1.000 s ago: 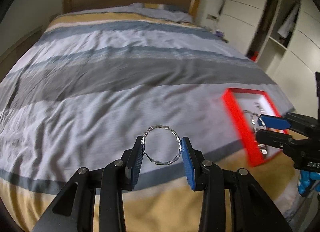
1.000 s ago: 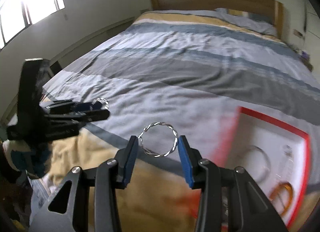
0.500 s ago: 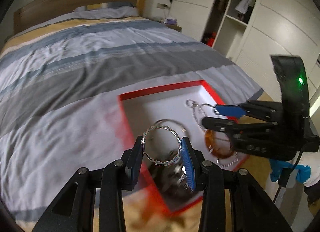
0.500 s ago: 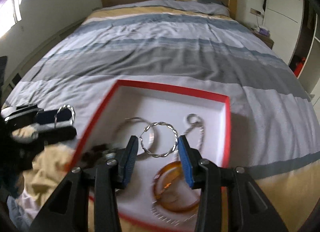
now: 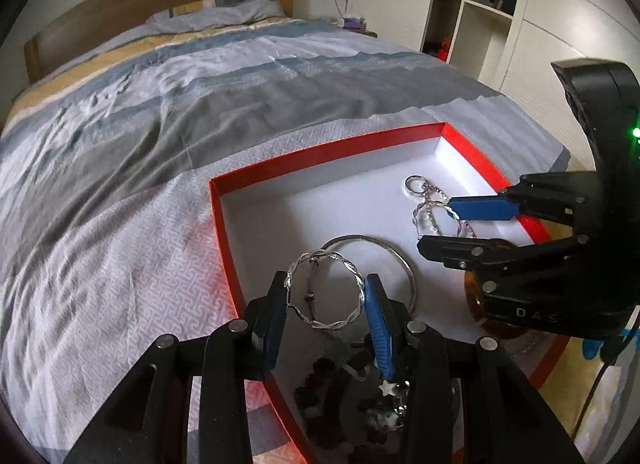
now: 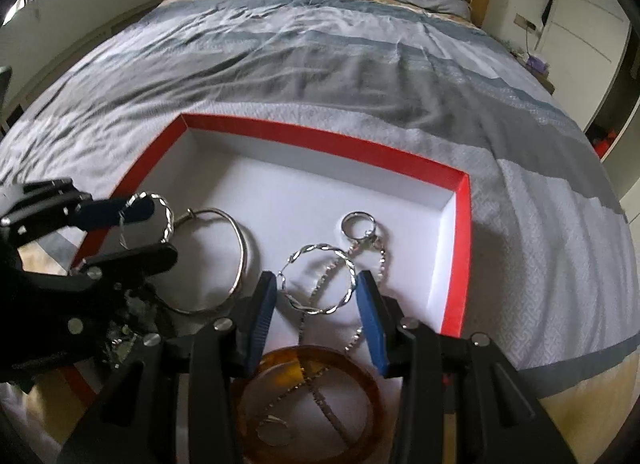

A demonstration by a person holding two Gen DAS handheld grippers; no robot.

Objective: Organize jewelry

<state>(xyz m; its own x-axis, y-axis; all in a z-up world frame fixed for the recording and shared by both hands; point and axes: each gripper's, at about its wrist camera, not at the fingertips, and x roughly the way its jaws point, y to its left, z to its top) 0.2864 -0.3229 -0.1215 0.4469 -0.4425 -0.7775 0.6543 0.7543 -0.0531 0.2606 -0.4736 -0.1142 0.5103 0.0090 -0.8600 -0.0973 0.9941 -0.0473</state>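
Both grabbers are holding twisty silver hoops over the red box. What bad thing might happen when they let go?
1. The right gripper holds its hoop right above a chain and an amber bangle, so a dropped hoop may tangle there.
2. The left gripper holds its hoop near the red box wall, so that hoop might bounce out onto the bed.

Twisted hoops (image 5: pixel 326 291) are shiny metal; the bangle (image 6: pixel 308 404) glossy amber (plastic-looking); the tray (image 6: pixel 462 256) matt card; bedcover (image 5: pixel 140 151) woven cloth.
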